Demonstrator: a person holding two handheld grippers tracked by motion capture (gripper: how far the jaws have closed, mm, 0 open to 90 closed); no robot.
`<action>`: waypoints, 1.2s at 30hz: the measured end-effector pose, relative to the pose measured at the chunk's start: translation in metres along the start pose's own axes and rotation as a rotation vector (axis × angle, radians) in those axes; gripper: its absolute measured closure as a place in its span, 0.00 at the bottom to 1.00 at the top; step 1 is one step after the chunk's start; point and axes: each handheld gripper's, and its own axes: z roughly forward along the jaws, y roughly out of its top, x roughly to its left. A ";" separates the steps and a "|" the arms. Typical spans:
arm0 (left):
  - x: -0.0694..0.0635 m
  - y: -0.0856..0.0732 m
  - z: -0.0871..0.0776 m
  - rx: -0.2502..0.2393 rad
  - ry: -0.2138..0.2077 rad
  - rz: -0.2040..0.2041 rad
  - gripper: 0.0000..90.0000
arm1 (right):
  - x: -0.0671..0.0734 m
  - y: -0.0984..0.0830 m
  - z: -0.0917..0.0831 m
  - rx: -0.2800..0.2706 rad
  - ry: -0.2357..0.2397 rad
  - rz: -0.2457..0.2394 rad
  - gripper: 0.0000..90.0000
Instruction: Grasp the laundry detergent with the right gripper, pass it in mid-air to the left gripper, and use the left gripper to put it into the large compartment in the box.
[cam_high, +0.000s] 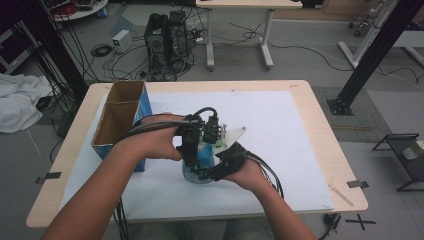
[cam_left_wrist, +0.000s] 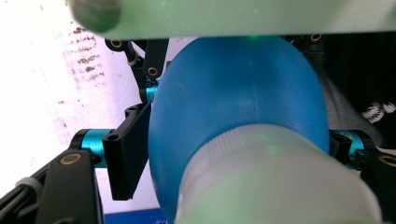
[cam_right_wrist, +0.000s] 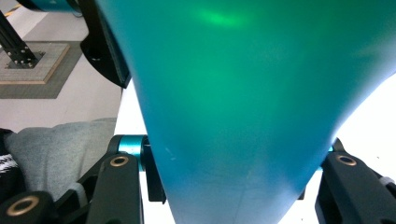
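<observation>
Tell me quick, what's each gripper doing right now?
Left gripper: closing around the blue bottle's white cap.
Right gripper: shut on the blue bottle.

1. The left gripper (cam_high: 192, 150) pointed down over the bottle (cam_high: 204, 159), jaws at its cap end, not clearly pressing.
2. The right gripper (cam_high: 220, 167) lay level, clamped on the bottle's body.
3. Both forearms reached in toward the bottle, meeting there.
</observation>
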 end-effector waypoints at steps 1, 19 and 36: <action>0.000 0.000 0.000 0.004 0.002 0.002 0.32 | 0.001 0.000 0.000 0.000 -0.002 0.007 0.51; -0.001 -0.002 0.002 0.021 -0.035 -0.008 0.43 | -0.001 -0.001 0.004 0.022 0.003 -0.013 0.51; -0.001 -0.003 -0.015 0.032 -0.041 -0.045 0.43 | -0.007 0.000 -0.004 -0.059 -0.037 -0.082 0.28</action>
